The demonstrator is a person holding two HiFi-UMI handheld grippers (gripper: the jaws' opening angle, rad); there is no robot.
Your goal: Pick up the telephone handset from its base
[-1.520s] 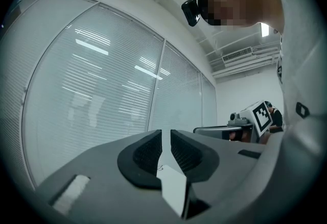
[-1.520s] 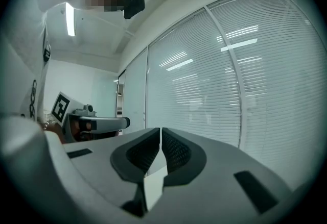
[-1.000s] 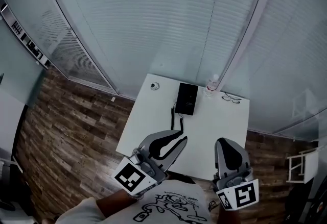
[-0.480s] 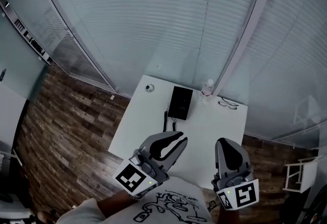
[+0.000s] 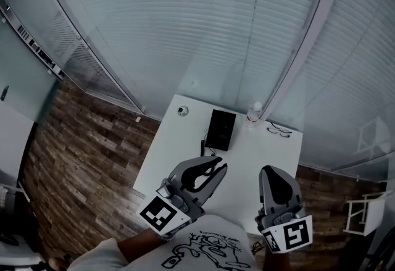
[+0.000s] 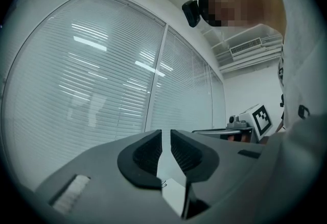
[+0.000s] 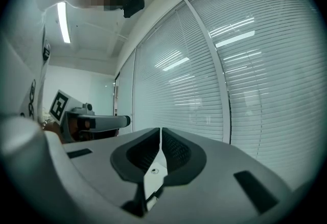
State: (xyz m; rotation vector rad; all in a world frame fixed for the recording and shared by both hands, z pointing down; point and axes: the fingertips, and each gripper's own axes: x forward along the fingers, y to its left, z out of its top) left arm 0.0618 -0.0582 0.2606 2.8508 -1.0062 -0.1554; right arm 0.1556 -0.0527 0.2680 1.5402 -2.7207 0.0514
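The black telephone (image 5: 221,129), its handset not separable from the base at this range, lies lengthwise away from the person on the white table (image 5: 173,146), ahead of the nearer left gripper (image 5: 212,166), whose empty jaws stand barely apart, while the right gripper (image 5: 276,175) is closed and empty.

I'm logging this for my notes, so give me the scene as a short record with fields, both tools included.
surface: white table
telephone: black, at the table's far side, untouched
right of it: water bottle, glasses
left of it: small round object
left tool: jaws slightly apart, empty, short of the telephone
right tool: jaws together, empty, short of the telephone
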